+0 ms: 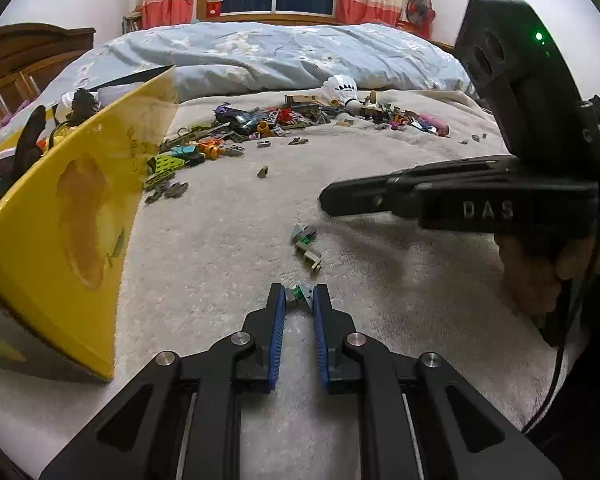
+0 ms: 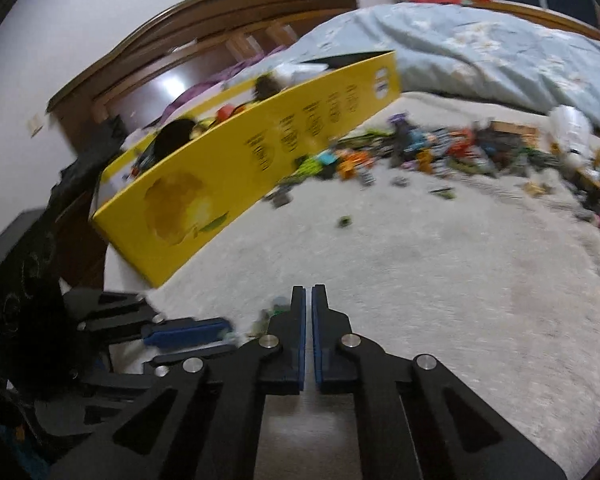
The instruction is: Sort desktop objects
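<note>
A long yellow cardboard box (image 1: 80, 216) lies open on the fuzzy cream blanket (image 1: 228, 240), its glossy side printed with a fruit picture and rows of small black text; inside sit dark toy figures, an orange piece and other bits too jumbled to name. Beside its far end a heap of small plastic bricks (image 1: 236, 128) spreads across the blanket in lime, orange, purple and grey, and a white feathered shuttlecock (image 1: 342, 90) lies at the back of the pile against a rumpled pale blue quilt (image 1: 284, 54). The left gripper (image 1: 299, 296), black with ribbed blue pads, pinches a small grey and green brick piece (image 1: 299, 294) right at its fingertips, low over the blanket. Just ahead of it a few more grey pieces (image 1: 308, 246) lie loose. The right gripper (image 2: 308, 300) hangs nearby with its blue-lined fingers drawn almost together, a thin slit between them and nothing in it; its view is blurred.
</note>
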Demonstrator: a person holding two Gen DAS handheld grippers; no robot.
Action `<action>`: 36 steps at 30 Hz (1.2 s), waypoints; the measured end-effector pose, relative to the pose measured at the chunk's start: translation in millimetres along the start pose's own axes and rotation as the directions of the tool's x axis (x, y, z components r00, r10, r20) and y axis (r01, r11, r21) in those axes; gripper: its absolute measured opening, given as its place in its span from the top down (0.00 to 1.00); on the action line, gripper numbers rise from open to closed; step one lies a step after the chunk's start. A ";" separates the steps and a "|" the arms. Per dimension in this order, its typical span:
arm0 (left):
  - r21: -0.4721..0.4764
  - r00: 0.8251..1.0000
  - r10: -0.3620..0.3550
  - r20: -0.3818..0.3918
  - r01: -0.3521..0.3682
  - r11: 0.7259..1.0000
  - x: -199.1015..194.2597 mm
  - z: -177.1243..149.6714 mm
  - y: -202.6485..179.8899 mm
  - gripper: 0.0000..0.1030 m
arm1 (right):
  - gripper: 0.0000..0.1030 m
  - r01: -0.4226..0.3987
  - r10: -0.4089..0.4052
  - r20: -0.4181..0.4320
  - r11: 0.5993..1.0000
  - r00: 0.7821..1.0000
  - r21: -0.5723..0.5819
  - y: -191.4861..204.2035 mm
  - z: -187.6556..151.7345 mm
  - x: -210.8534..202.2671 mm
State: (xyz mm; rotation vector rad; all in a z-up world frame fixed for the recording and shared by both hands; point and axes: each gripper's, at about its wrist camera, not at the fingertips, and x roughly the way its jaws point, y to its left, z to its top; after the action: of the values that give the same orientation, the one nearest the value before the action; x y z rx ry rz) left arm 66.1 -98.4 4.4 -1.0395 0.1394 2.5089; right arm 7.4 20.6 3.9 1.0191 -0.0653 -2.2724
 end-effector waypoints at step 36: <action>-0.057 0.986 0.040 0.163 -0.031 0.998 -49.5 7.6 4.6 0.85 | 0.87 0.228 -0.218 0.070 0.953 0.973 -0.201 61.7 0.0 -12.0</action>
State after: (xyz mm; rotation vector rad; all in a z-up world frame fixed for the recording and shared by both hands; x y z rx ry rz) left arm 90.5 -117.5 43.9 -0.8533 0.0426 2.6310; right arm 46.3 -21.6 29.7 0.9005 0.2761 -2.4452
